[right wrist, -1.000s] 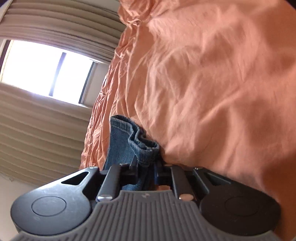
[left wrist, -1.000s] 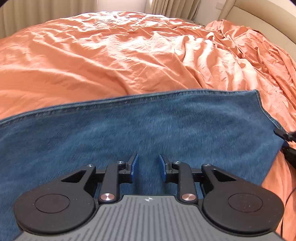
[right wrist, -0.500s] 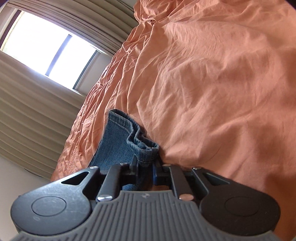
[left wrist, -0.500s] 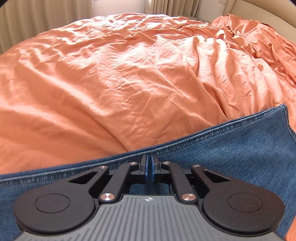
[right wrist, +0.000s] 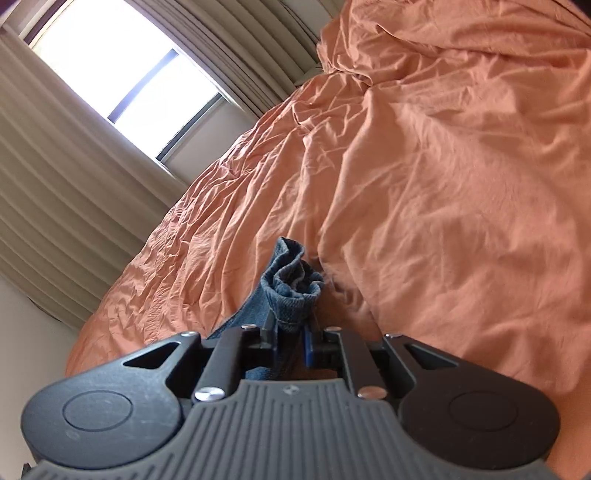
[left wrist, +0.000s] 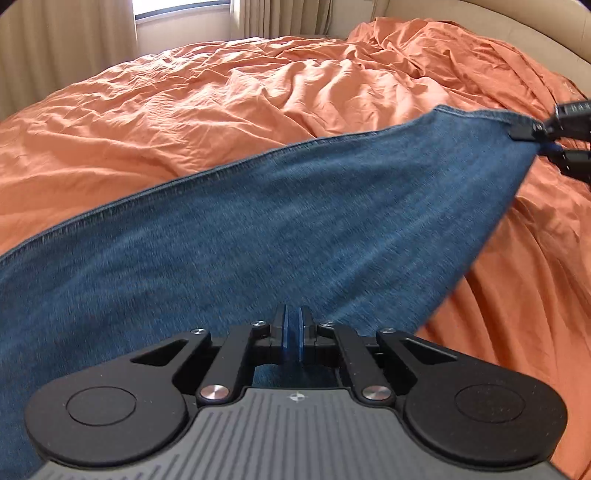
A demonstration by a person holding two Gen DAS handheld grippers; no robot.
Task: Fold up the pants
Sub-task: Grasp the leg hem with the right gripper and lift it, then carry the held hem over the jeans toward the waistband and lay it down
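My left gripper (left wrist: 291, 334) has its blue pads (left wrist: 285, 334) pinched nearly together on the near edge of the pants (left wrist: 258, 236), just a thin bit of denim showing between them. The pants are blue denim, stretched in a broad band across the left wrist view, raised off the orange bedsheet (left wrist: 221, 110), with a stitched seam running along the far edge. The far right corner of the denim ends at my right gripper (left wrist: 546, 142), visible at the right edge of that view, clamped on that corner. In the right wrist view my right gripper (right wrist: 291, 341) is closed on a bunched hem of the pants (right wrist: 291, 284); the cuff fabric sticks up crumpled past the fingertips, and more denim trails down and left behind the left finger. The bedsheet (right wrist: 443, 184) is wrinkled and fills most of that view. Beige curtains (right wrist: 55, 166) and a bright window (right wrist: 122, 70) sit at the upper left there; curtains (left wrist: 66, 48) also show at the top left of the left view, and a beige headboard (left wrist: 517, 26) curves at the top right. The picture is slightly blurred around the denim's lower right edge.
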